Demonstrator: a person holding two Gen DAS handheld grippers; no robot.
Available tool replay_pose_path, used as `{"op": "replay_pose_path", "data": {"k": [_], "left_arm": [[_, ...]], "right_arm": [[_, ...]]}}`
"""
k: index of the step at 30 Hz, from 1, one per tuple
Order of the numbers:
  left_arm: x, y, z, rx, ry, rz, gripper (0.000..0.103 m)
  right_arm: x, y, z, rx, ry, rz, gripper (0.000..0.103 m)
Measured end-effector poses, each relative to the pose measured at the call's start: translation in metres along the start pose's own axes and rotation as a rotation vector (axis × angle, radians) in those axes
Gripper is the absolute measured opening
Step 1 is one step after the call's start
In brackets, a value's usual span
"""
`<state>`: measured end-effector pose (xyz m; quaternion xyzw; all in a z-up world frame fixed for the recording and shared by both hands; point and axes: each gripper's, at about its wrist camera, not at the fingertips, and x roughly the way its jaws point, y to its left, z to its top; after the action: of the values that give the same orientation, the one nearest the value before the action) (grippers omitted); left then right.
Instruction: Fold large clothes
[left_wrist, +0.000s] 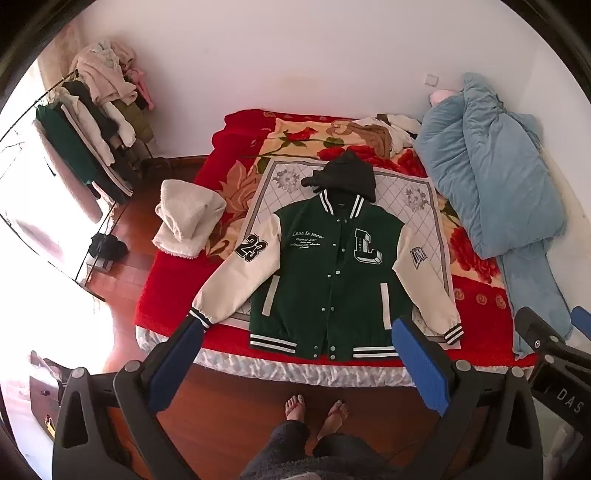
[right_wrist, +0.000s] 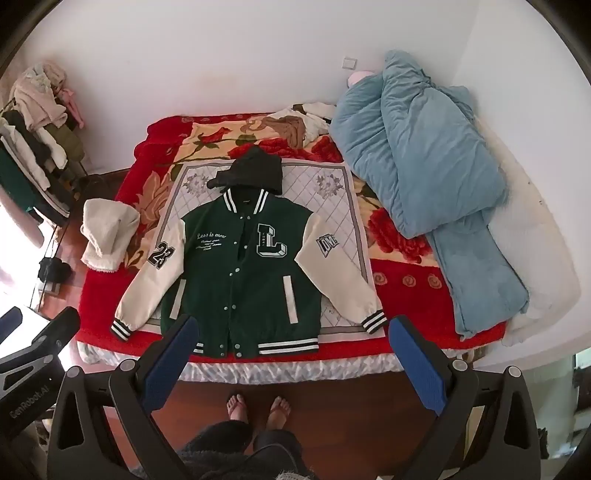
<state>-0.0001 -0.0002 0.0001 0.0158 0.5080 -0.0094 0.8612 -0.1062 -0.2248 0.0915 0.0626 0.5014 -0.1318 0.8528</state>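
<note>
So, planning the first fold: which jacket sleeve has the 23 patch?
The sleeve on the image-left side, toward the cream fleece; the other sleeve has a lettered badge.

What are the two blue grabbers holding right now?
Nothing. The left gripper and the right gripper are both open wide, up above the green jacket, which lies flat on the bed.

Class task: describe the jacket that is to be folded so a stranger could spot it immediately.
Find the bed with the red floral blanket. On its near, central part lies the jacket, spread flat, front up. Only it has a green body, cream sleeves, a black hood and a big "L".
</note>
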Motion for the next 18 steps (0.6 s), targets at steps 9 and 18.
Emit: {"op": "replay_pose_path", "data": {"k": [9,18], "left_arm": [[-0.0001,0.0003,-0.0001,-0.005,-0.001,-0.011,0.103],[-0.0007,-0.0021,0.0021,-0.006,-0.004,-0.011,0.103]], "right_arm": [[-0.0002,-0.0005,-0.0001,0.003,-0.003,0.007,0.103],[0.0006,-0.0014,-0.0003,0.004,-0.008,-0.003,0.103]]}}
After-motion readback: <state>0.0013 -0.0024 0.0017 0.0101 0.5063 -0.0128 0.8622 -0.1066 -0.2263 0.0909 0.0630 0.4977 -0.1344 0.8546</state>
